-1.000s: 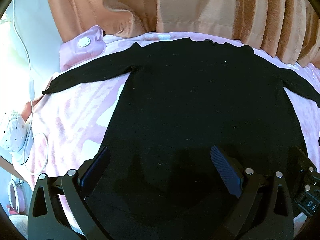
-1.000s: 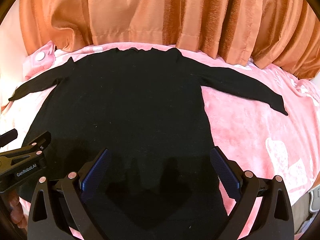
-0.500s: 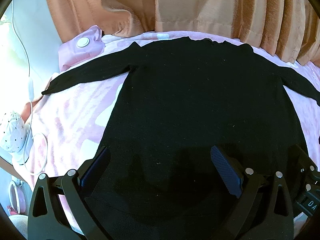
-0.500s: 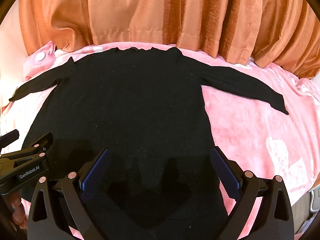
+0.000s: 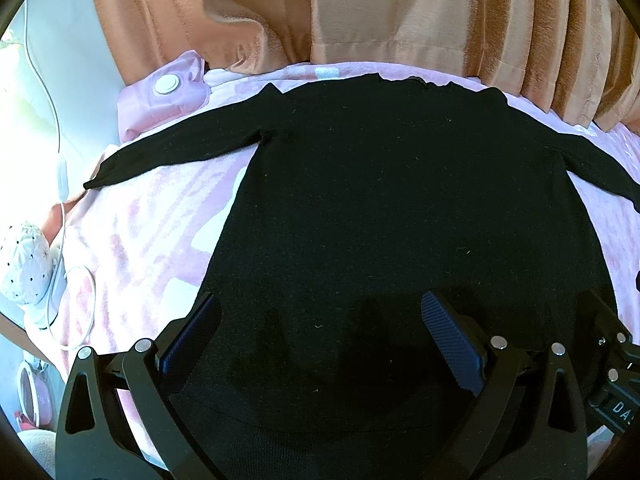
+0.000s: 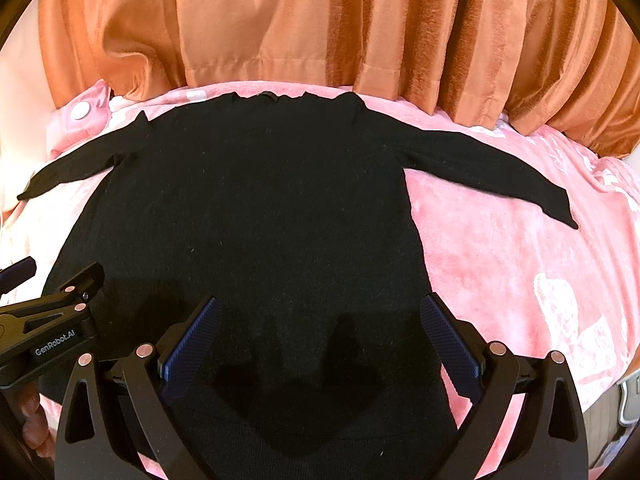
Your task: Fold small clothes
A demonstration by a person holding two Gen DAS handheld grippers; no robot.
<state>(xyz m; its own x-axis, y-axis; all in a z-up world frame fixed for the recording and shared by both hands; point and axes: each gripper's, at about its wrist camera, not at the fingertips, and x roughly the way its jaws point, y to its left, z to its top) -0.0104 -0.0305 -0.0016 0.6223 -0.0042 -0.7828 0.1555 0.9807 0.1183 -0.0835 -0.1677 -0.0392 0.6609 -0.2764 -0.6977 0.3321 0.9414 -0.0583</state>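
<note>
Left sleeve out flat toward the pillow. Left gripper spread wide over the hem, holding nothing. Black sweater face-down-flat on pink blanket, neck toward the curtain. Thin knit, likely light, limp, clingy on fleece; will sag, so pinch at cuff or shoulder seam. Right gripper likewise wide, empty. Right sleeve stretched out, cuff free for grabbing.

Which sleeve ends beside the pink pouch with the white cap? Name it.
The left sleeve; its cuff lies below the pouch. The right sleeve stretches across bare pink blanket.
</note>
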